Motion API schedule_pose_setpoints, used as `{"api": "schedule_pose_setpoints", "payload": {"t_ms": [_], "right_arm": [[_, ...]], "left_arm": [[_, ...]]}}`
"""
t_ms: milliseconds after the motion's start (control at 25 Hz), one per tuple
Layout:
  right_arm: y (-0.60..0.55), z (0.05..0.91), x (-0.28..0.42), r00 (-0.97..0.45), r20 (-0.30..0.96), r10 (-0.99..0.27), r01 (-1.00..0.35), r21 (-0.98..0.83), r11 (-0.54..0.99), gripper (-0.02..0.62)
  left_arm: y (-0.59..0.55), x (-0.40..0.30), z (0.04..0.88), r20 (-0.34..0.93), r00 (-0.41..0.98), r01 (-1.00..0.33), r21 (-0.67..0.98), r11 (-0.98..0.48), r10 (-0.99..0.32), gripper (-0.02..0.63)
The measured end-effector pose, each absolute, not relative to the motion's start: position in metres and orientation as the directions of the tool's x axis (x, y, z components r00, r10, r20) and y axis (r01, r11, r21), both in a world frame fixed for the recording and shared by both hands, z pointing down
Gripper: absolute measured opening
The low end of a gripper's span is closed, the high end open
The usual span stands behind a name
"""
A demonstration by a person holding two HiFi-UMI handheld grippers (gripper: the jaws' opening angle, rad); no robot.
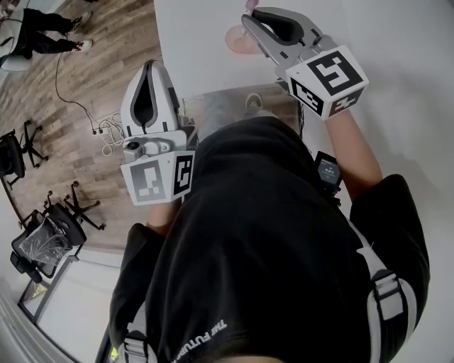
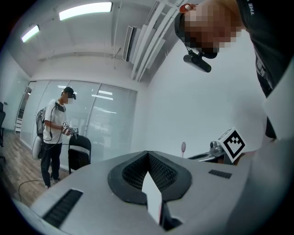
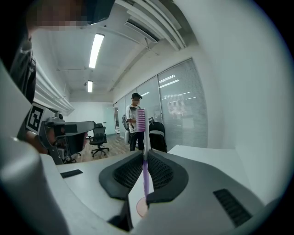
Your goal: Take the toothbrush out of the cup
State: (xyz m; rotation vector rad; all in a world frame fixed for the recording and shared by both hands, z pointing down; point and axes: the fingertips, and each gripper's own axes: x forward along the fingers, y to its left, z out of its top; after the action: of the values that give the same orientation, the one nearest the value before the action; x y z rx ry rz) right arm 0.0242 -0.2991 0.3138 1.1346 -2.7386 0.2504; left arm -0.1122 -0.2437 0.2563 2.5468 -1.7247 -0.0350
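A: What fills the head view?

B: The person's black shirt, from the centre down to 6 o'clock. A white table lies at 12 o'clock and wood floor with office chairs runs along 9 o'clock.

A: And the arms?

B: The right forearm reaches up towards 1 o'clock, carrying the right gripper out over the table with its jaws pointing to 11 o'clock. The left gripper is held close to the chest at 10 o'clock, off the table's edge, jaws pointing to 12 o'clock.

A: What are the jaws doing?

B: In the left gripper view the left gripper has its pads pressed together with nothing between them. In the right gripper view the right gripper is clamped on the toothbrush.

A: Where is the cup?

B: The pink cup stands on the table right under the right gripper's tips. From that gripper's camera its rim shows at 6 o'clock below the jaws.

A: How does the toothbrush look?

B: Upright, with a translucent purple handle, a white neck, and purple bristles at 12 o'clock above the pads. Its lower end hangs over the cup; whether it sits inside, I cannot tell.
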Motion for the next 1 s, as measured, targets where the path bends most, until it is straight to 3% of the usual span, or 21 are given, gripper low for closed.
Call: {"api": "schedule_pose_setpoints", "payload": {"t_ms": [1000], "right_arm": [[-0.274, 0.268, 0.1, -0.565, 0.208, -0.799, -0.822, -0.063, 0.565, 0.048]], "left_arm": [[-0.244, -0.079, 0.232, -0.002, 0.475, -0.877, 0.084, -0.473, -0.88, 0.008]]}}
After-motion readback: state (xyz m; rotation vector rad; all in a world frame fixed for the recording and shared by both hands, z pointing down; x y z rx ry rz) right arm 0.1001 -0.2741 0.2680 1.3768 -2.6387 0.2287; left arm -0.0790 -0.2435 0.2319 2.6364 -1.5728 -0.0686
